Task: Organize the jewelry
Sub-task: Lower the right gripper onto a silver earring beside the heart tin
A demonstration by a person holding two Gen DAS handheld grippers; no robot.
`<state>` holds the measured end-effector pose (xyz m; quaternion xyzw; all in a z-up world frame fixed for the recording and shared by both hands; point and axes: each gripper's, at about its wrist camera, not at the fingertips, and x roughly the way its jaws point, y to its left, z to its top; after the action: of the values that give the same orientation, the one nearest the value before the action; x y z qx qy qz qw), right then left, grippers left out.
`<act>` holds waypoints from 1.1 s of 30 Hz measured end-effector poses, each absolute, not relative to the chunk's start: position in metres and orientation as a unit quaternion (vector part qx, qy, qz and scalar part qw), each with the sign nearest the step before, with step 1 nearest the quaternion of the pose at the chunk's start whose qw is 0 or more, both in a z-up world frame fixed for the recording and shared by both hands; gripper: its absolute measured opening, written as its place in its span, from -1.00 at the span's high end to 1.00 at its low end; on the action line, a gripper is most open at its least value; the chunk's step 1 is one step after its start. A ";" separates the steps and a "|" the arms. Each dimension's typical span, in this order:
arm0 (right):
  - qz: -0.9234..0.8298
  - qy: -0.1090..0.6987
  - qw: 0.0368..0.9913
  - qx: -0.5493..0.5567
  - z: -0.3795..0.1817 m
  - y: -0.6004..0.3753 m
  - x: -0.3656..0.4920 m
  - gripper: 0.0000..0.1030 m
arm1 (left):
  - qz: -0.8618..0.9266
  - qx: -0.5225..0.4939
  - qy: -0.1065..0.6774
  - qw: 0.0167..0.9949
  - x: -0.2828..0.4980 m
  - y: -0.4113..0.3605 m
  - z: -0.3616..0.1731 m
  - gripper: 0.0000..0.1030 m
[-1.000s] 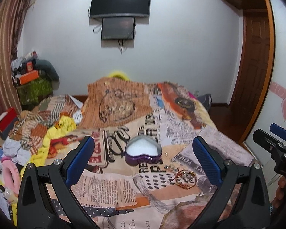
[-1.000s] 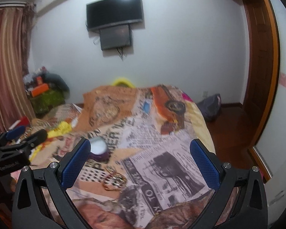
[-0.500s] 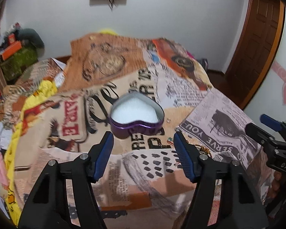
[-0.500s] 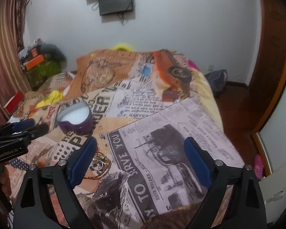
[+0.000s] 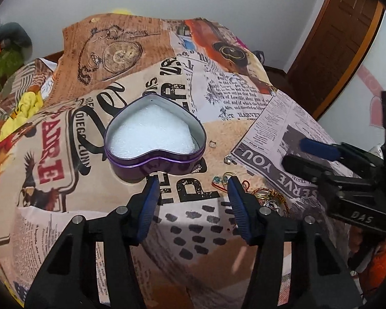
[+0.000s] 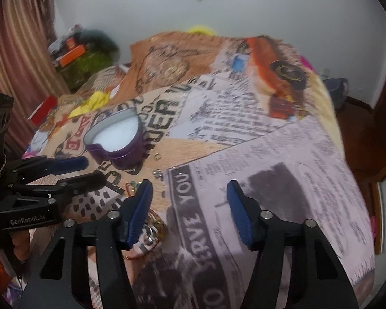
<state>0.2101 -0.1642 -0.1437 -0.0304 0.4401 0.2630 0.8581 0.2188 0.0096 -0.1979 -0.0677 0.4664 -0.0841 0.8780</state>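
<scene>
Both grippers have dropped closer to the bed (image 5: 72, 159) with its newspaper-print cover than a second ago, and their blue-padded fingers have just been closing; the left gripper (image 5: 191, 180) and right gripper (image 6: 189, 184) now stand half apart with nothing between them. Just beside the left gripper's right finger lies a tangle of gold bangles and small rings (image 5: 267, 195). Beyond sits the purple heart-shaped tin (image 5: 154, 139), open, holding only white foam padding (image 5: 151, 134). A small gold ring (image 5: 212, 143) lies just right of it.

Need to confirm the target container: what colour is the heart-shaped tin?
Purple outside, the heart-shaped tin has white padding inside; clearest in the left wrist view.
</scene>
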 end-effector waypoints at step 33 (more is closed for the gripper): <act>0.314 0.464 0.824 -0.084 -0.165 -0.135 0.232 0.82 | -0.094 -0.068 0.479 0.870 0.218 0.003 -0.202 0.30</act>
<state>0.2318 -0.1350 -0.1650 -0.0835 0.4638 0.3135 0.8244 0.2184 0.0032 -0.2019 -0.0677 0.4791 -0.0943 0.8700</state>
